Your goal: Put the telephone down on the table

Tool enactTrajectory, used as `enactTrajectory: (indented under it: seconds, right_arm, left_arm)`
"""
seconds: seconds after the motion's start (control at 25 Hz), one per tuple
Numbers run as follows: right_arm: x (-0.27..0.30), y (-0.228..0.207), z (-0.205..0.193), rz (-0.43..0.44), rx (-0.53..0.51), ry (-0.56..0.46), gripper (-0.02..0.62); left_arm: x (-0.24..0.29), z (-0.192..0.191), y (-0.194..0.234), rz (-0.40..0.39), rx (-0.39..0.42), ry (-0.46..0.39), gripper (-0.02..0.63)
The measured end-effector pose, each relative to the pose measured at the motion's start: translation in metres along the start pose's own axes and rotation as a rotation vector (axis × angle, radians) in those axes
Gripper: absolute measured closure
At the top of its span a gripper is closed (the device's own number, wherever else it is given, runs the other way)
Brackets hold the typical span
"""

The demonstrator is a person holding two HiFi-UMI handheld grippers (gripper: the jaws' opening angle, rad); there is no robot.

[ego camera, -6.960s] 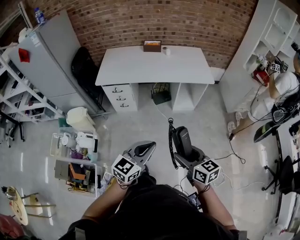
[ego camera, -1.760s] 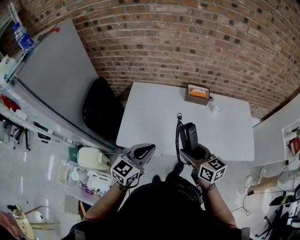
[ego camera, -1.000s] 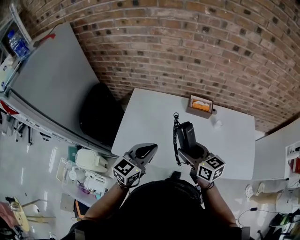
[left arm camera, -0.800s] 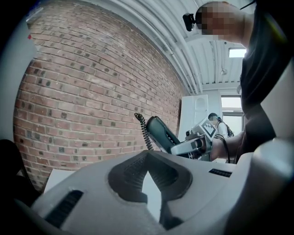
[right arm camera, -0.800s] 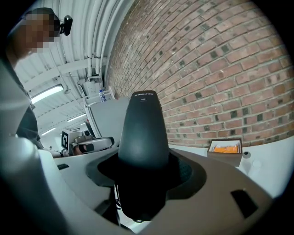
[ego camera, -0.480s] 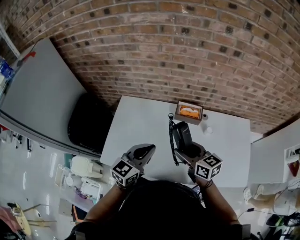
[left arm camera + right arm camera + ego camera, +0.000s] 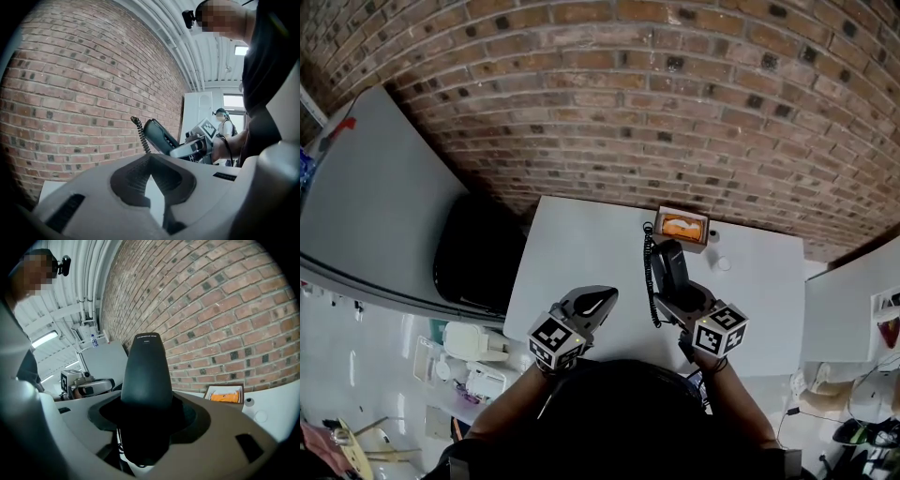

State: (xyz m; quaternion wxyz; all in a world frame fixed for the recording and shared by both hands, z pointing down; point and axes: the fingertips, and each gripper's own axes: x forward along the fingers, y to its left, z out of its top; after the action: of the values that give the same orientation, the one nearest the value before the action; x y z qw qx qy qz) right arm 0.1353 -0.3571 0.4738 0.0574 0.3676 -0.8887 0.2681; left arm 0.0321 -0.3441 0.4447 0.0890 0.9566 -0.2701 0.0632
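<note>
The telephone [image 7: 672, 270] is a black handset with a coiled cord [image 7: 650, 281] hanging from it. My right gripper [image 7: 682, 298] is shut on its lower part and holds it above the white table [image 7: 581, 244], pointing toward the brick wall. In the right gripper view the telephone [image 7: 145, 376] rises upright out of the right gripper [image 7: 145, 405]. My left gripper [image 7: 602, 300] hovers over the table's near edge, shut and empty, to the left of the handset. From the left gripper [image 7: 151, 159] I see the telephone [image 7: 159, 136] tilted in the air.
An open box with orange contents [image 7: 683, 228] stands at the table's far edge, against the brick wall, a small white cup [image 7: 724, 264] beside it. A black chair [image 7: 473, 253] and a grey cabinet [image 7: 366, 197] stand to the left. A white shelf unit [image 7: 853, 300] is to the right.
The table has come closer beneath both grippers. The handset now reaches nearly to the orange box. The grip on the telephone is unchanged, and the left gripper keeps its place beside it.
</note>
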Motion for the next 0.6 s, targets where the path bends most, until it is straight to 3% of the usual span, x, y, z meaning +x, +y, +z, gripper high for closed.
enactTrajectory:
  seconds: [0.6]
  right_arm:
    - [0.069,-0.012,-0.022,-0.146,0.051,0.046,0.325]
  left_arm:
    - [-0.007,-0.021,0.069,-0.14,-0.035,0.057,0.598]
